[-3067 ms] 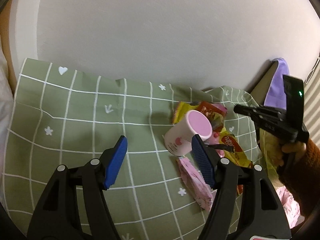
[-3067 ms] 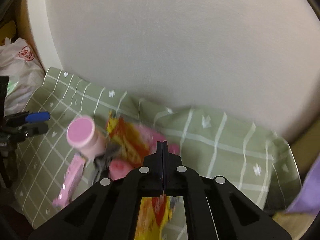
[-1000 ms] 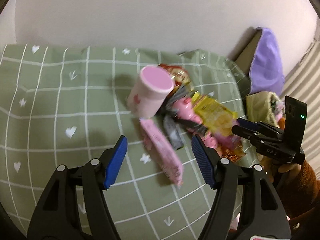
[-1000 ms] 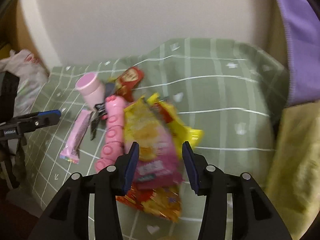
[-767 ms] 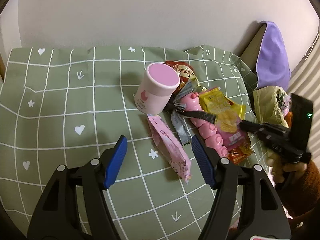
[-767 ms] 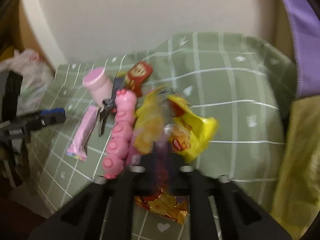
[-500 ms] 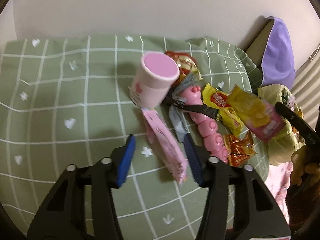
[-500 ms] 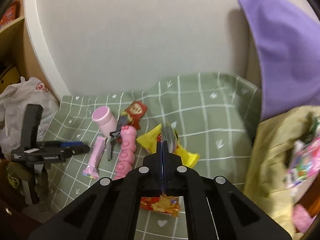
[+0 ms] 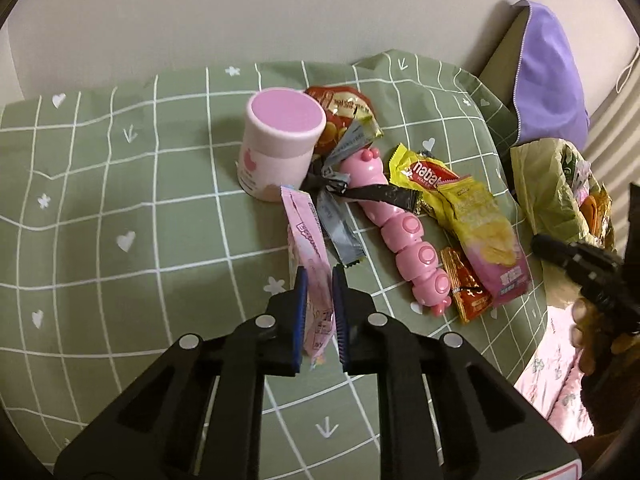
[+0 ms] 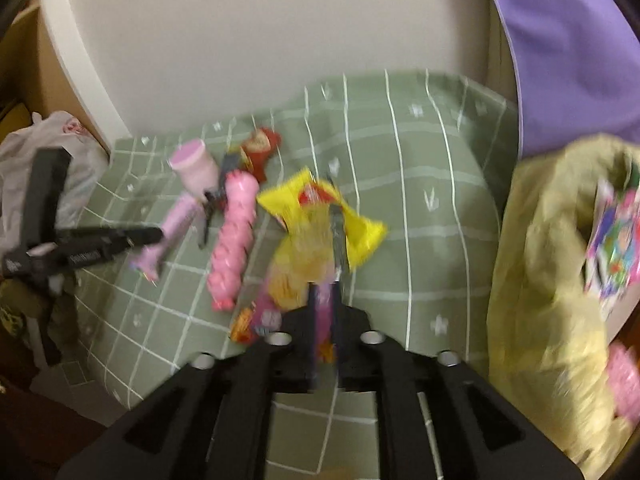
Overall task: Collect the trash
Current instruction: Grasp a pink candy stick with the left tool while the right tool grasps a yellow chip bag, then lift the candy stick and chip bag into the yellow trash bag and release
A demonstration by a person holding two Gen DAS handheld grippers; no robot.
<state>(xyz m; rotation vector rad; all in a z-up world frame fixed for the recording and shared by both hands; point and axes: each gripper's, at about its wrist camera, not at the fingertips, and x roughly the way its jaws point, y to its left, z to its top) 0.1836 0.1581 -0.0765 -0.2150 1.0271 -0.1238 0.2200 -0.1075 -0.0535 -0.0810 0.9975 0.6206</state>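
Since half a second ago the left claw has pinched shut on the pink wrapper; the right claw, blurred, looks shut on a chip packet. Several wrappers remain mid-frame; the trash bag waits at right.

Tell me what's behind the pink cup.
A red snack packet sticks out from behind the pink cup, with a grey wrapper beside it. The packet's left part is covered by the cup.
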